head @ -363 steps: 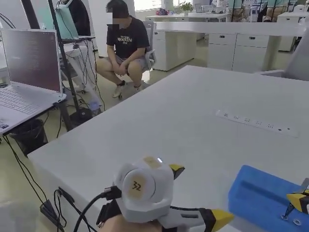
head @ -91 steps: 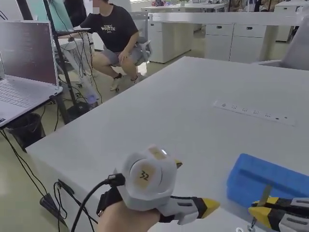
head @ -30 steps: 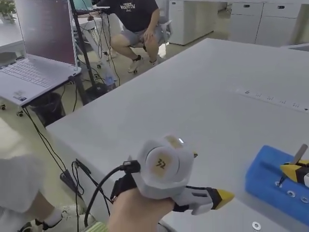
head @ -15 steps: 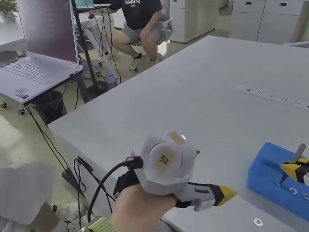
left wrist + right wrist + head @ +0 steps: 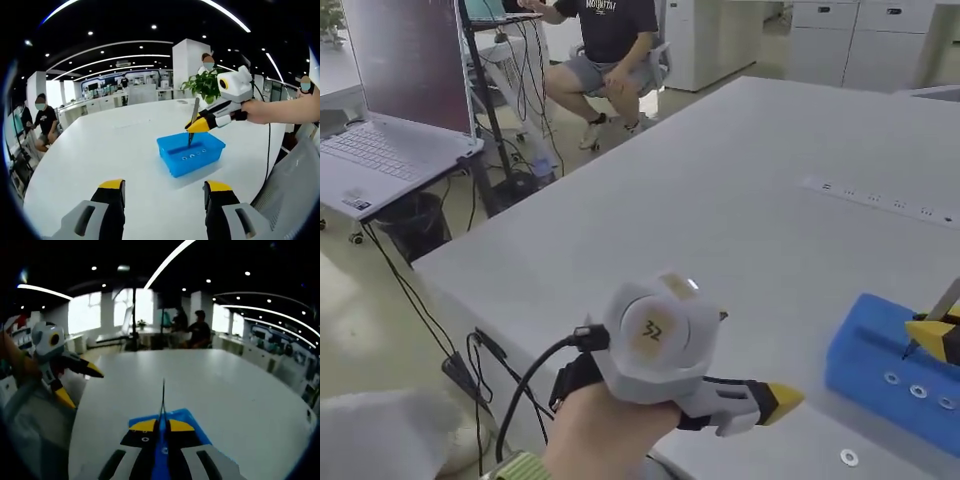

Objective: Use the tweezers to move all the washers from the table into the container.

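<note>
container [image 5: 880, 352]: cut off by the right edge in the head view; largely hidden behind the jaws in the right gripper view.
right gripper [image 5: 928, 338]: all but a yellow jaw tip is cut off by that edge.
tweezers [image 5: 949, 296]: upper end cut off; whether anything is held at the tips cannot be told.
washers [image 5: 195, 153]: too small to be counted surely.
seated person [image 5: 608, 40]: cut off above the chest.
</note>
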### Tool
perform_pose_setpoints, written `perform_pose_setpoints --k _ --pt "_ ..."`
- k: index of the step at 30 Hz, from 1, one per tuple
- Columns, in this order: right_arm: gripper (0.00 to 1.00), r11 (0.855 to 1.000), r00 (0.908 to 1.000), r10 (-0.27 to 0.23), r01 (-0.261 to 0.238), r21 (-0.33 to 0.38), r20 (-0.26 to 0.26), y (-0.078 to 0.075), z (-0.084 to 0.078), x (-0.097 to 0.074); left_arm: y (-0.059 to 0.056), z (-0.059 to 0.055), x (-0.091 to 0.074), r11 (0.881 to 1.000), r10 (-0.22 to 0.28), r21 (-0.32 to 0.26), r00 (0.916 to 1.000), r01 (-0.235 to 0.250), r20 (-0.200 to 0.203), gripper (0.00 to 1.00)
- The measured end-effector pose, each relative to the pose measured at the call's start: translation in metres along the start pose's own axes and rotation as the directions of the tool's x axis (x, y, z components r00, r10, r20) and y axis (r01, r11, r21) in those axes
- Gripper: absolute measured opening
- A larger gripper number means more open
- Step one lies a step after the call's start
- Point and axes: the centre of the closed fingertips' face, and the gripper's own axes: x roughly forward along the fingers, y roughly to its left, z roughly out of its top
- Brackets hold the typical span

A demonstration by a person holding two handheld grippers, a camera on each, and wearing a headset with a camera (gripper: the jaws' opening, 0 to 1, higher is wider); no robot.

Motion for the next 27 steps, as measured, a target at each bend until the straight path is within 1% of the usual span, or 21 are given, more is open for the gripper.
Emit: perform_pose_setpoints --k 1,3,5,6,7,8,9,10,12,15,18,22,27 --pt "0.04 0.999 1.0 0.004 -0.005 -0.031 -0.007 0.004 0.0 -0.002 0.0 0.0 0.0 1.0 0.0 0.001 1.0 0.0 -0.001 0.64" --pt "0.04 0.999 0.9999 0.014 -0.014 -0.032 0.002 0.013 0.004 -0.006 0.0 0.0 0.0 1.0 -0.001 -0.001 1.0 0.001 -0.001 0.64" --pt "0.04 0.999 0.999 0.04 -0.039 -0.031 0.019 0.019 0.004 -0.005 0.0 0.0 0.0 1.0 0.0 -0.003 1.0 0.0 0.002 0.64" --pt "0.04 0.998 0.9979 0.056 -0.055 -0.025 0.032 0.029 0.007 -0.007 0.0 0.0 0.0 1.0 -0.001 -0.005 1.0 0.001 0.002 0.64" --pt "0.04 0.997 0.9968 0.071 -0.07 -0.017 0.037 0.034 0.007 -0.007 -0.001 0.0 0.0 1.0 -0.002 -0.005 1.0 0.002 0.001 0.64" --pt "0.04 0.995 0.994 0.098 -0.099 0.005 0.047 0.046 0.01 -0.008 -0.001 0.0 0.0 1.0 -0.003 -0.003 1.0 0.003 0.0 0.64" --pt "0.04 0.993 0.9922 0.112 -0.113 0.016 0.053 0.051 0.009 -0.008 -0.001 0.0 0.0 1.0 -0.004 -0.001 1.0 0.004 -0.001 0.64" --pt "0.04 0.991 0.9897 0.132 -0.133 0.029 0.056 0.06 0.009 -0.007 -0.001 -0.001 0.0 1.0 -0.005 0.0 1.0 0.005 -0.002 0.64" --pt "0.04 0.989 0.9891 0.139 -0.141 0.035 0.049 0.066 0.005 -0.006 -0.001 -0.001 0.0 1.0 -0.006 0.001 1.0 0.006 -0.003 0.64" --pt "0.04 0.984 0.9865 0.162 -0.163 0.066 0.021 0.078 -0.007 -0.002 -0.001 -0.001 0.0 1.0 -0.005 0.001 1.0 0.005 -0.005 0.64" --pt "0.04 0.979 0.9838 0.179 -0.179 0.095 0.005 0.084 -0.017 0.002 -0.001 -0.001 0.0 1.0 -0.006 0.001 1.0 0.006 -0.004 0.64" --pt "0.04 0.974 0.9816 0.189 -0.183 0.13 -0.029 0.089 -0.035 0.008 -0.002 -0.001 0.0 1.0 -0.008 0.0 1.0 0.008 -0.005 0.63" --pt "0.04 0.969 0.9795 0.195 -0.185 0.162 -0.049 0.093 -0.046 0.01 -0.002 -0.002 0.0 1.0 -0.009 0.001 0.9999 0.009 -0.007 0.63"
